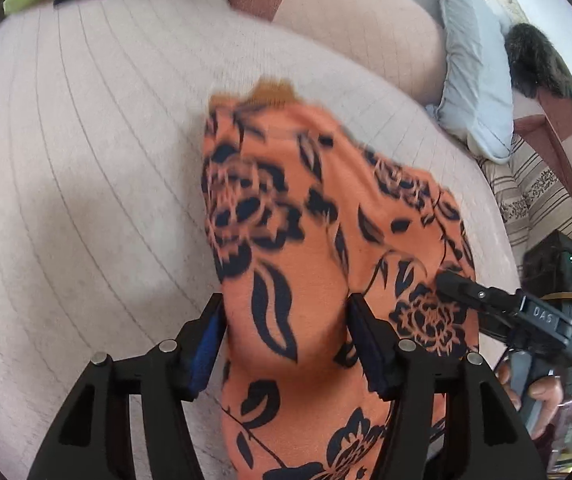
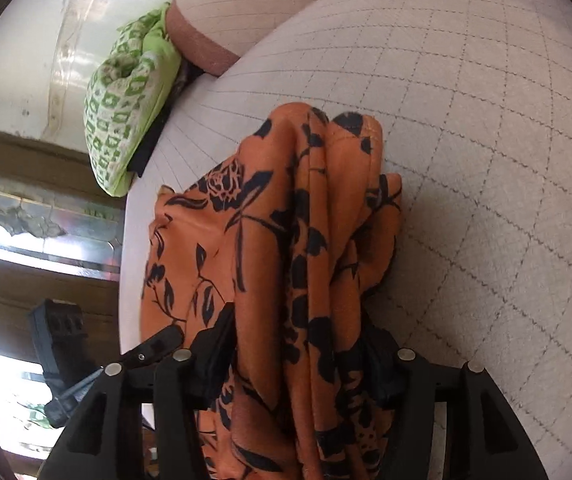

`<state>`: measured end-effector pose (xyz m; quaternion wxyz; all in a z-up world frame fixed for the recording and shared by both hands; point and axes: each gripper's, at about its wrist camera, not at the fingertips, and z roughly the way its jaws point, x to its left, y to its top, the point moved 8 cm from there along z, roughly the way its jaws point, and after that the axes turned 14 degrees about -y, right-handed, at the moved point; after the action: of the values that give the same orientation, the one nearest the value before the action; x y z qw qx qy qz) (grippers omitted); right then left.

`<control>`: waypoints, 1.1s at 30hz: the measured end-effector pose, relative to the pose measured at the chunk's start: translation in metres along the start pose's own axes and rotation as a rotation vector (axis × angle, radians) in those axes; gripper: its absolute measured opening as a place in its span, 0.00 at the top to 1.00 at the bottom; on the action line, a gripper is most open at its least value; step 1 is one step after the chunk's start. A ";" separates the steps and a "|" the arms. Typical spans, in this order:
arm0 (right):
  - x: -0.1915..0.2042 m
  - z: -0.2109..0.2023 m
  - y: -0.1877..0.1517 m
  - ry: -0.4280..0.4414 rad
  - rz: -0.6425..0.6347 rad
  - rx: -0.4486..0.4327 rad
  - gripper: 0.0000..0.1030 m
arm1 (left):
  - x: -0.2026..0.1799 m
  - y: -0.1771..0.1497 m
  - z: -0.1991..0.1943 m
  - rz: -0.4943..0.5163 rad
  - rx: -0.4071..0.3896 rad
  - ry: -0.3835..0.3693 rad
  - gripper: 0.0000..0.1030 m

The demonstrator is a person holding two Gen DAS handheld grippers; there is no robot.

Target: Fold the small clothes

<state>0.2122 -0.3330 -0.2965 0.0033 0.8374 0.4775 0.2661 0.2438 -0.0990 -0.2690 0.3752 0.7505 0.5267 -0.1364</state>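
Note:
An orange garment with a dark floral print [image 1: 306, 240] hangs over a pale quilted bed [image 1: 86, 160]. My left gripper [image 1: 286, 344] has the cloth between its fingers, which press on it from both sides. My right gripper [image 2: 298, 356] also holds the garment [image 2: 278, 240], bunched in folds between its fingers. The right gripper shows at the garment's right edge in the left wrist view [image 1: 498, 304], with the person's hand behind it. The left gripper shows at lower left in the right wrist view [image 2: 62, 340]. The garment's far end rests on the bed.
A green patterned cloth [image 2: 126, 112] lies at the bed's far corner, next to a pink cushion [image 2: 222, 12]. A light blue pillow [image 1: 474, 68] and a striped cover [image 1: 542, 200] lie to the right. A dark furry thing [image 1: 534, 60] sits beyond the pillow.

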 end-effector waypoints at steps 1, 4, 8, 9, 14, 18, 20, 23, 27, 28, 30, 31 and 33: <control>0.001 -0.008 0.005 -0.028 -0.014 -0.037 0.43 | -0.005 0.007 -0.003 0.020 -0.024 0.014 0.40; 0.016 -0.043 0.021 -0.070 -0.086 -0.221 0.43 | -0.015 0.016 -0.018 0.077 -0.086 0.030 0.36; 0.059 -0.054 0.027 0.032 -0.189 -0.320 0.43 | -0.018 0.020 -0.012 0.126 -0.091 0.086 0.33; 0.066 -0.045 0.024 0.054 -0.205 -0.282 0.44 | -0.019 0.018 -0.001 0.132 -0.070 0.100 0.33; 0.042 0.022 0.031 -0.077 -0.114 -0.118 0.60 | -0.004 0.011 0.033 0.127 0.023 0.182 0.26; 0.039 0.014 0.039 0.005 -0.047 -0.112 0.67 | -0.008 0.014 0.028 0.112 0.000 0.183 0.26; 0.042 0.005 0.035 -0.017 -0.056 -0.136 0.67 | -0.014 0.014 0.023 0.108 -0.027 0.188 0.26; 0.053 -0.024 0.024 -0.079 -0.096 -0.214 0.66 | -0.026 0.017 -0.001 0.107 -0.109 0.219 0.26; 0.056 -0.087 -0.011 -0.164 -0.197 -0.353 0.65 | -0.040 0.013 -0.055 0.114 -0.241 0.317 0.25; 0.059 -0.099 -0.018 -0.188 -0.227 -0.379 0.64 | -0.043 0.009 -0.070 0.125 -0.272 0.347 0.24; 0.057 -0.134 -0.039 -0.245 -0.293 -0.458 0.51 | -0.053 -0.002 -0.102 0.156 -0.355 0.421 0.18; 0.059 -0.148 -0.046 -0.246 -0.300 -0.492 0.38 | -0.056 -0.005 -0.116 0.171 -0.385 0.442 0.15; 0.066 -0.182 -0.063 -0.180 -0.303 -0.564 0.37 | -0.067 -0.014 -0.144 0.205 -0.441 0.479 0.15</control>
<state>0.1071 -0.2910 -0.1277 0.3166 0.7431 0.5021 0.3090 0.1767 -0.0412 -0.1362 0.4056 0.7112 0.5384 0.1994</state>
